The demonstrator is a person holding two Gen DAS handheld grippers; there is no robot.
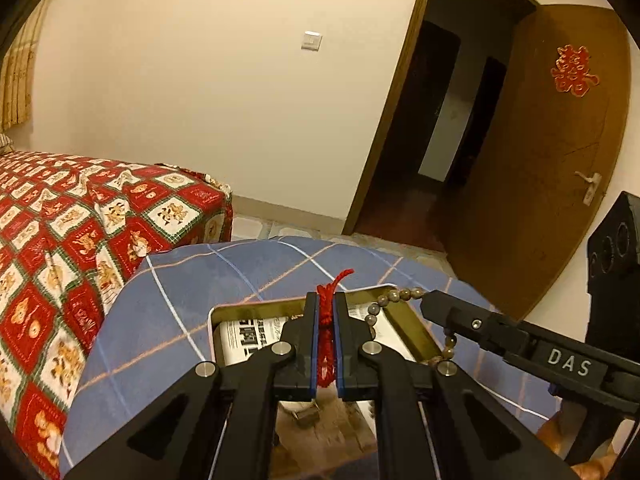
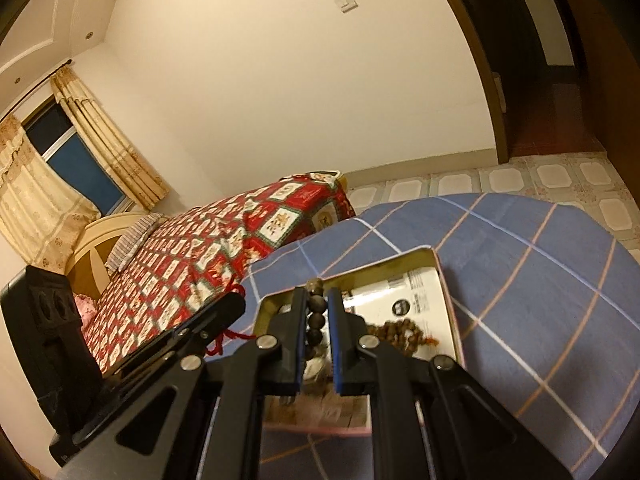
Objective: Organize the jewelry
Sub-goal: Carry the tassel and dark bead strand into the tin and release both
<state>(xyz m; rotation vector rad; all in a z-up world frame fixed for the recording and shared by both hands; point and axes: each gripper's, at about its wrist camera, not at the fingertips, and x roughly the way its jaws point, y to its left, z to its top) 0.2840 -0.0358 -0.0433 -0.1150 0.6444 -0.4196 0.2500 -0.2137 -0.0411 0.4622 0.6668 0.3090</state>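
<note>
My left gripper (image 1: 326, 300) is shut on a red braided cord (image 1: 327, 328) and holds it above an open metal tin (image 1: 404, 320) on a blue checked cloth. My right gripper (image 2: 313, 294) is shut on a brown wooden bead bracelet (image 2: 314, 320) over the same tin (image 2: 444, 280). In the left wrist view the bead bracelet (image 1: 394, 295) hangs from the right gripper (image 1: 430, 300) at the tin's right side. In the right wrist view the left gripper (image 2: 236, 300) shows at the left with the red cord (image 2: 224, 340). Another bead string (image 2: 400, 330) lies inside the tin.
The tin sits on a table under the blue checked cloth (image 1: 180, 288). A bed with a red patterned cover (image 1: 80, 220) stands close to the left. An open wooden door (image 1: 540, 160) and a dark doorway are beyond the table. Printed paper (image 2: 412, 292) lines the tin.
</note>
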